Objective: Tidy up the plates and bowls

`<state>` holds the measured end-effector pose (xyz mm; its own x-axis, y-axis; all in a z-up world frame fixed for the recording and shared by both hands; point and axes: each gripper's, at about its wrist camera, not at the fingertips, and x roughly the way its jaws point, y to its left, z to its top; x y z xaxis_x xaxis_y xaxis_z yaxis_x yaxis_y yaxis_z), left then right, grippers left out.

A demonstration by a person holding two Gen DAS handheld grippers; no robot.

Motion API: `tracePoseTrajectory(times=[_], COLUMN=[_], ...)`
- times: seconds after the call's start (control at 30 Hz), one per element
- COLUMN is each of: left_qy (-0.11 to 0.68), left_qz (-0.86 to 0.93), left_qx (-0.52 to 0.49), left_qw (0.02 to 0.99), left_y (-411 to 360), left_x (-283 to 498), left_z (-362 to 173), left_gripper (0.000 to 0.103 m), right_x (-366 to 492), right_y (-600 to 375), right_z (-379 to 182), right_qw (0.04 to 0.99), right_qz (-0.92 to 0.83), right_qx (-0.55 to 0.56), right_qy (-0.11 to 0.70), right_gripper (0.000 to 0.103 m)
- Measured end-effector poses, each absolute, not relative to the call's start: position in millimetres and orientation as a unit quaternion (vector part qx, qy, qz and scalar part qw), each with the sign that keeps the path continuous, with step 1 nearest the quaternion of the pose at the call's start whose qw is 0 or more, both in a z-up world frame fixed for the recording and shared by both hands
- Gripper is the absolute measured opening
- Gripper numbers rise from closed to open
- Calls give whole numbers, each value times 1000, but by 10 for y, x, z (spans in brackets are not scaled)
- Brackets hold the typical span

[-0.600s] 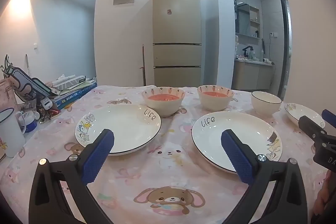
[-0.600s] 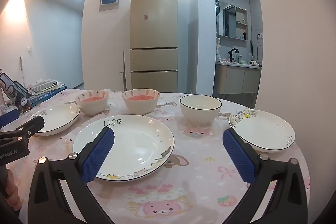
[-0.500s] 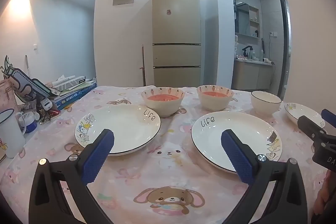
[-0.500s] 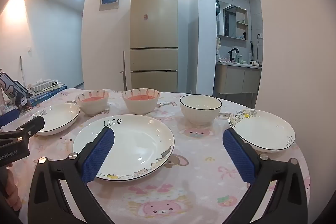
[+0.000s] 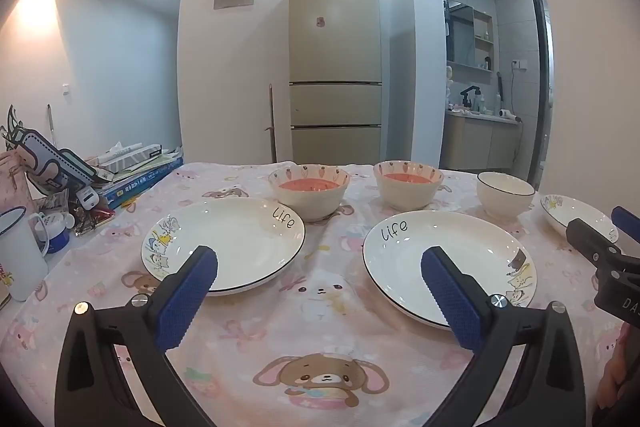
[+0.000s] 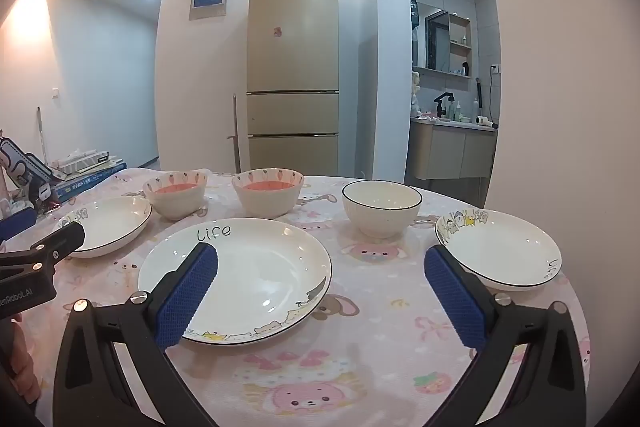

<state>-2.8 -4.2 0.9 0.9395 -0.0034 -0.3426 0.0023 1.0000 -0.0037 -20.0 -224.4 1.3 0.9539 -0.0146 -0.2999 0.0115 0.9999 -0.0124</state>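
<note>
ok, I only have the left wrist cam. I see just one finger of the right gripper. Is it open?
Observer: Yes. The right gripper is wide open, with nothing in it.
Operator: The plate half hidden behind it, far right. Anything on it?
Observer: No. The far-right plate is empty and sits apart from the plain bowl.
Operator: Can't see into that bowl. Empty too?
Observer: Yes, its inside is bare white.
</note>
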Motion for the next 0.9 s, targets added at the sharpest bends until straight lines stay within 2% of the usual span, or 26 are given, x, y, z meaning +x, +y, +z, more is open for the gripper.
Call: tracePoseTrajectory(times=[0.9], left_qy=[178], left_qz=[3], left_qx=[-3], left_qw=[984], left_y=[-33], left_x=[-24], left_z=[-25], left_gripper=[103], right_x=[-172], right_y=[-2240], right_z=[-5], right_qw=[987], right_qz=[-7], right_qx=[-8], right_qy=[157], right_gripper=[103])
